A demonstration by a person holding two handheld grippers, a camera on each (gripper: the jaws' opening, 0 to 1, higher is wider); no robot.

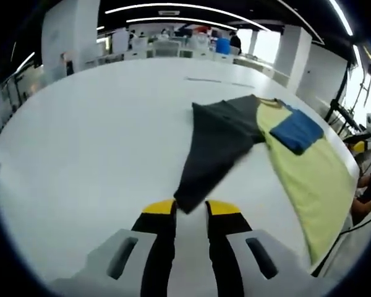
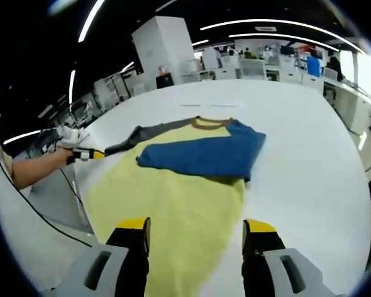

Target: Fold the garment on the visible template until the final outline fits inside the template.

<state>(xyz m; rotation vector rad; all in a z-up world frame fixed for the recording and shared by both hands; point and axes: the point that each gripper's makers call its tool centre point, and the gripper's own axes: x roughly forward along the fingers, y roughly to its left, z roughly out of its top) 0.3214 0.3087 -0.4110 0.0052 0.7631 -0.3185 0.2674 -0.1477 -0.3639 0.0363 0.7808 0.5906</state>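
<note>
Long ceiling lights (image 1: 173,7) shine bright on the white table (image 1: 99,142), which looks a bit washed out. Far things look blurry. Edges bend round. Shadows under the cloth are soft
</note>
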